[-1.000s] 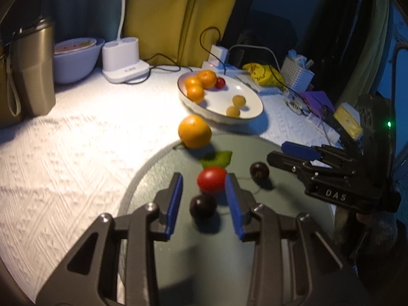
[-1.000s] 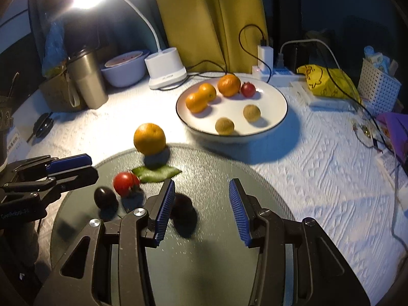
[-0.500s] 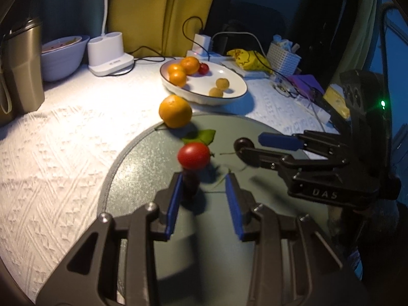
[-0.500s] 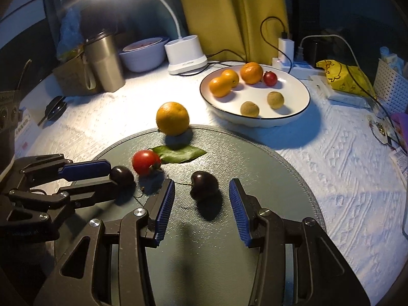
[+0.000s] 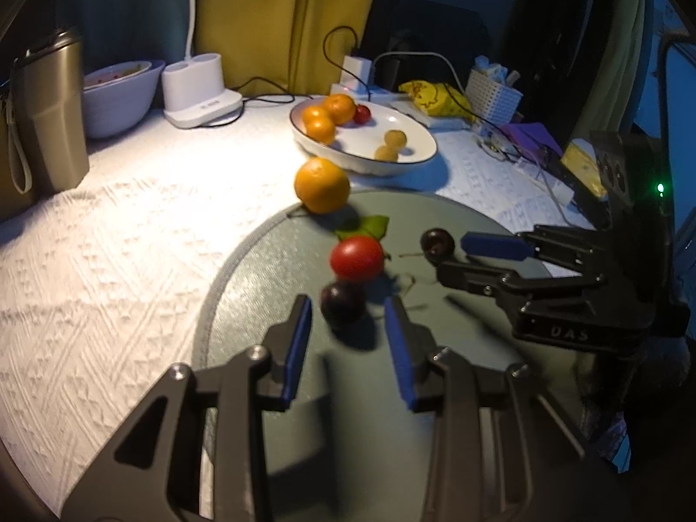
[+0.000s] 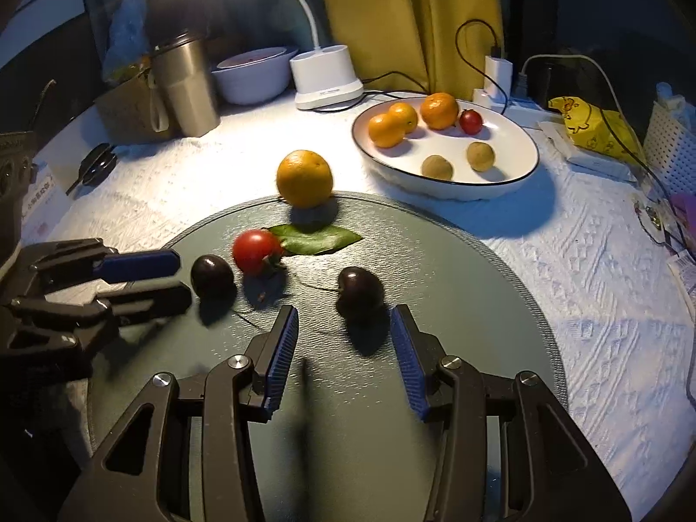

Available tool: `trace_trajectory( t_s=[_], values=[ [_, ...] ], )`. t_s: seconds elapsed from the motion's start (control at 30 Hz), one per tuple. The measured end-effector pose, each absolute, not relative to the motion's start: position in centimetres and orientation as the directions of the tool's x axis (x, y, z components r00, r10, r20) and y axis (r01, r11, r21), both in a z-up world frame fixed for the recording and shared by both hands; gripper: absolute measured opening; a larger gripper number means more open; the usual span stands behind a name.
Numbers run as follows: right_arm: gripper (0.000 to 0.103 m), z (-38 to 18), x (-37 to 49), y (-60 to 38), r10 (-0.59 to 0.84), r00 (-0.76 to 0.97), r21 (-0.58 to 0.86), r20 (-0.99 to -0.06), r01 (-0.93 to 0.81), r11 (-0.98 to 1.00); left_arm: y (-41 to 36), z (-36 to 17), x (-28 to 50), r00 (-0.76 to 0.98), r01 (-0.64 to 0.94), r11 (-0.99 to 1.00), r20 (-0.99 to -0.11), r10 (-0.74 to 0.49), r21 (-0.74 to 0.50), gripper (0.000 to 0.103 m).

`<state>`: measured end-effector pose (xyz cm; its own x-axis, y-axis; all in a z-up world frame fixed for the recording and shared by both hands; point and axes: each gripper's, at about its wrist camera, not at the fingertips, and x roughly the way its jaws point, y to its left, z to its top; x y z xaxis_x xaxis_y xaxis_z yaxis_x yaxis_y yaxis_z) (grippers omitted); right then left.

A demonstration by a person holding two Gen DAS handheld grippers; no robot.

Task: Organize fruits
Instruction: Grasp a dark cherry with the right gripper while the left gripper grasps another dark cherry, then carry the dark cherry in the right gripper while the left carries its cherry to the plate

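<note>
With both my left gripper (image 5: 348, 326) and right gripper (image 6: 343, 335) spread apart at each dark cherry (image 5: 342, 304) (image 6: 360, 291) sitting at 12 o'clock, I should centre each fruit, then close gently to avoid bruising.

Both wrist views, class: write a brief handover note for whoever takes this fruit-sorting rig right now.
Left gripper: open, holding nothing, fingers either side of a dark cherry on the grey mat.
Right gripper: open, holding nothing, second cherry just ahead of its fingers.
Also on the mat: red tomato and a leaf; large orange at the mat's far edge.
Done: white plate holds three small oranges, one red fruit and two brown ones.
Left: both cherries, tomato and orange not yet on the plate.
</note>
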<state>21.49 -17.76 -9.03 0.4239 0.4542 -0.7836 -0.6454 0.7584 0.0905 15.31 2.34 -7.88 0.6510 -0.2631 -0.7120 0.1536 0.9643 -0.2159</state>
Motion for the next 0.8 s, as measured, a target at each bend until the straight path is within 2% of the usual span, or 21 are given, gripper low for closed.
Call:
trace_trajectory(
  t_s=[0.4, 0.6, 0.73, 0.8],
  values=[
    [0.046, -9.6, 22.4, -17.7, 0.454, 0.417, 0.09, -0.788, -0.652, 0.753, 2.5, -8.8, 16.8, 0.634, 0.142, 0.965, -0.728, -0.261, -0.222, 0.036],
    [0.035, -9.6, 22.6, -17.3, 0.45, 0.415, 0.077, -0.791, -0.662, 0.746, 2.3, -9.1, 17.2, 0.629, 0.148, 0.962, -0.729, -0.27, -0.228, 0.035],
    [0.028, -9.7, 22.6, -17.2, 0.447, 0.415, 0.068, -0.793, -0.668, 0.741, 2.1, -9.2, 17.3, 0.624, 0.158, 0.959, -0.728, -0.283, -0.237, 0.029],
    [0.028, -9.7, 22.6, -17.1, 0.446, 0.416, 0.066, -0.792, -0.669, 0.741, 2.0, -9.1, 17.2, 0.626, 0.158, 0.959, -0.727, -0.283, -0.236, 0.028]
  ],
)
